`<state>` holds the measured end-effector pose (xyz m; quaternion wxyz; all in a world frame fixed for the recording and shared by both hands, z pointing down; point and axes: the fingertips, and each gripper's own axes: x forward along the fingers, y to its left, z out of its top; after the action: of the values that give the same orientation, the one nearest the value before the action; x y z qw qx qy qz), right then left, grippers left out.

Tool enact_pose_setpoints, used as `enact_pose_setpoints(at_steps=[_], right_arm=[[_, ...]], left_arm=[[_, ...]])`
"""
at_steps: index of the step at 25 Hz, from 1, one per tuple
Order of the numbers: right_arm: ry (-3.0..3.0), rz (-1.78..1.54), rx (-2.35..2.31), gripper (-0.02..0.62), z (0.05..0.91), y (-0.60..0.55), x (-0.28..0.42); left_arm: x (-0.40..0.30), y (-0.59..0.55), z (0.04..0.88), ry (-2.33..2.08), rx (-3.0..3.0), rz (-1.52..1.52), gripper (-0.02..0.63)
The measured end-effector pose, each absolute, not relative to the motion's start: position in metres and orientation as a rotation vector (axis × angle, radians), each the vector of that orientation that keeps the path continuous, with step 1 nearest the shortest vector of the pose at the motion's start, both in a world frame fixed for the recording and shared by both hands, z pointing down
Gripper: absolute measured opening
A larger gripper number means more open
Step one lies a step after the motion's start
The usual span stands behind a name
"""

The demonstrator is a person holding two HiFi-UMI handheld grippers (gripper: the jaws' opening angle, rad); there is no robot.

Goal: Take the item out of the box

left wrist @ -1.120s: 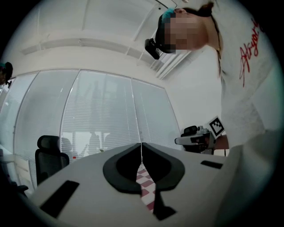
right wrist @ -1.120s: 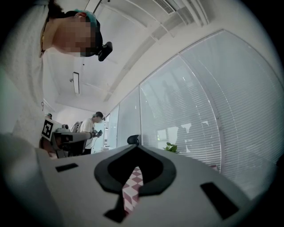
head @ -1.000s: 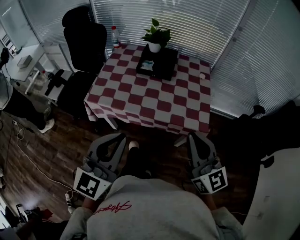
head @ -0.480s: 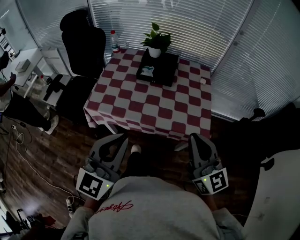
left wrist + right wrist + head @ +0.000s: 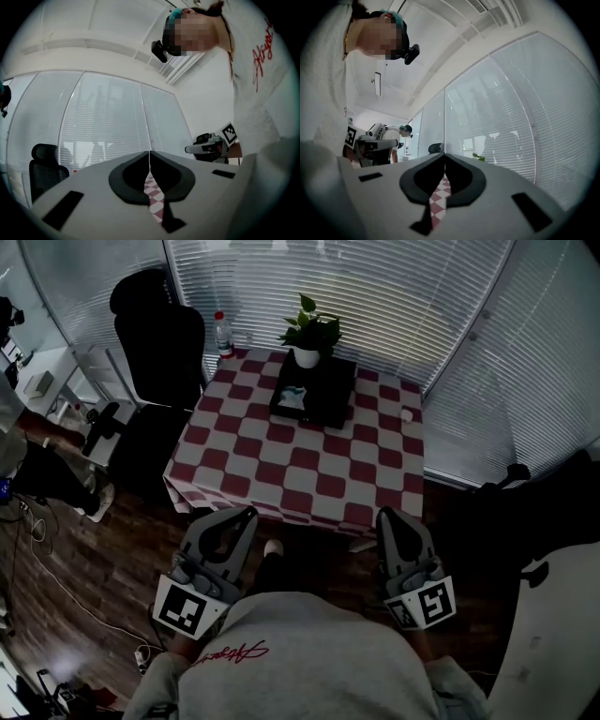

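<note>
Down at the bottom of the head view, both tools are held close to the person's grey sweatshirt [image 5: 309, 652], short of the table's near edge and above dark wooden floor [image 5: 112, 549]. Left gripper [image 5: 247, 514]: jaws pressed together, tips meeting, nothing between them. Right gripper [image 5: 384, 516]: same story, jaws fully together and empty. Each gripper view shows only a thin sliver of chequered cloth through the slit behind the meeting tips.

Ahead stands the table [image 5: 300, 470], square, draped in red and white checks. And the box [image 5: 336, 397] sits towards the table's far side, black, low and flat, well apart from both grippers. Inside it, at the left part, lies the item [image 5: 294, 397], pale with a touch of teal; it's too small in this view to say what it is. It's in the box, untouched.

A leafy plant [image 5: 313, 327] in a white pot [image 5: 306, 357] stands at the box's far edge. A bottle [image 5: 223, 334] with a red cap stands at the table's far left corner. A small white object [image 5: 405, 414] lies near the right edge. Left of the table stands a black office chair [image 5: 159, 338], and slatted blinds [image 5: 403, 296] close off the windows behind.
</note>
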<state>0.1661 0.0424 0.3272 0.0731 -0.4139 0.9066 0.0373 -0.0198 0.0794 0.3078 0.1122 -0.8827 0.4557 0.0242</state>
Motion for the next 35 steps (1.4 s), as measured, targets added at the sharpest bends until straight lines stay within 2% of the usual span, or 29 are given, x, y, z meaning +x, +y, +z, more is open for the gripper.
enact_pose_setpoints(at_steps=[35], right_arm=[[2.694, 0.104, -1.344, 0.011, 0.319, -0.107, 0.128]], left_arm=[[-0.06, -0.084, 0.298, 1.256, -2.669, 0.096, 0.018]])
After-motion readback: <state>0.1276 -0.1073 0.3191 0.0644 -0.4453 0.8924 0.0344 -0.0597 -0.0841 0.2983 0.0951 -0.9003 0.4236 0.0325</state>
